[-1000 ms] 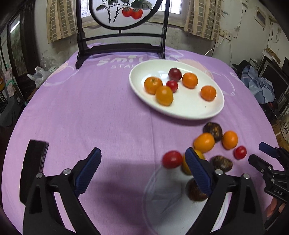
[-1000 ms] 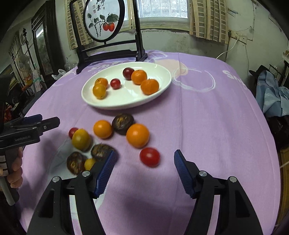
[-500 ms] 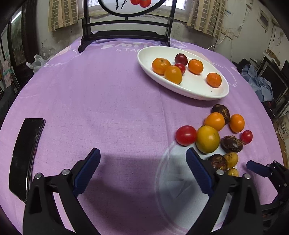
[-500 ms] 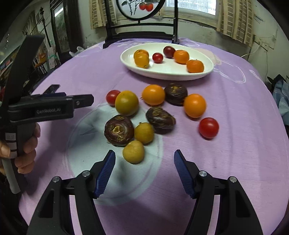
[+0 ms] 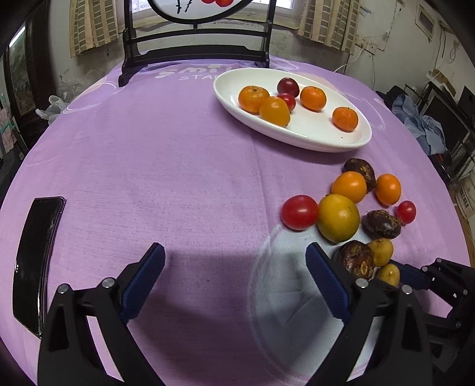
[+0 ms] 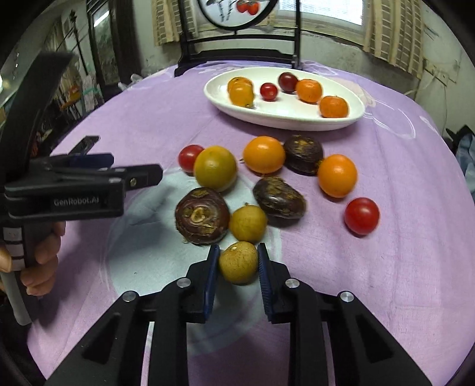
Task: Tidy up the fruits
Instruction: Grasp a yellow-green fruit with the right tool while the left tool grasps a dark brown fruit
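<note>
Grip just formed: half a second ago your right gripper [image 6: 238, 262] was spread; now it pinches the small round yellow-green fruit [image 6: 238, 262] nearest you on the bench. Lift it toward the white oval plate [image 6: 353, 117]. Left gripper [image 5: 234, 273] stays spread, empty.

A round table under a purple cloth [image 5: 178, 166] stands before a dark wooden stand [image 5: 196, 56] holding a round painted screen, with a daylit window [image 6: 320, 12], checked curtains [image 5: 329, 23] and stained pale walls behind.
</note>
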### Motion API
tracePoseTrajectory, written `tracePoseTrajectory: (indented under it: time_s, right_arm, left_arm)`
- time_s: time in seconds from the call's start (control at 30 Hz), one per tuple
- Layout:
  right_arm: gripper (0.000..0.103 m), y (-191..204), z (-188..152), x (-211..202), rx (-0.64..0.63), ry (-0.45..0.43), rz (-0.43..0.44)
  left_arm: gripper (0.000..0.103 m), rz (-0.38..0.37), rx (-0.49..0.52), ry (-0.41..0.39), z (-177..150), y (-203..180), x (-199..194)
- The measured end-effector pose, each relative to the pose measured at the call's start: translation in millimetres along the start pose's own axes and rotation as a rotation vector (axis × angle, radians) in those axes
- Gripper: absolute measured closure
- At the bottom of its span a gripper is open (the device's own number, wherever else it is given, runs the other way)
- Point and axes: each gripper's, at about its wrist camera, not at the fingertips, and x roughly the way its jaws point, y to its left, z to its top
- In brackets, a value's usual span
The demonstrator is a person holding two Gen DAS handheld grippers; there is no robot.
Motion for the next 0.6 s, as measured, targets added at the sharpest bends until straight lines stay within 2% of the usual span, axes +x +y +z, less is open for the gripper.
tracePoseTrajectory:
  time_s: [0.3,0.5,0.6]
  right_arm:
    - [0.077,-43.7,-9.4,-18.9,0.137,-0.067,-0.031]
    - [0.077,-50.0,-10.3,-25.8,0.156,-0.095,-0.035]
    - [0.077,-49.7,-12.5,-29.0,0.152,-0.106,-0.026]
  left_arm:
    - [0.009,-0.016,0.094,0.005,-10.1,-31.8,-3.7]
    - [0.009,0.073,0.143,-0.04,-13.9,-48.3,-11.7]
    - [0.009,0.08,0.121,-0.048,-13.8,-43.9,-19.4]
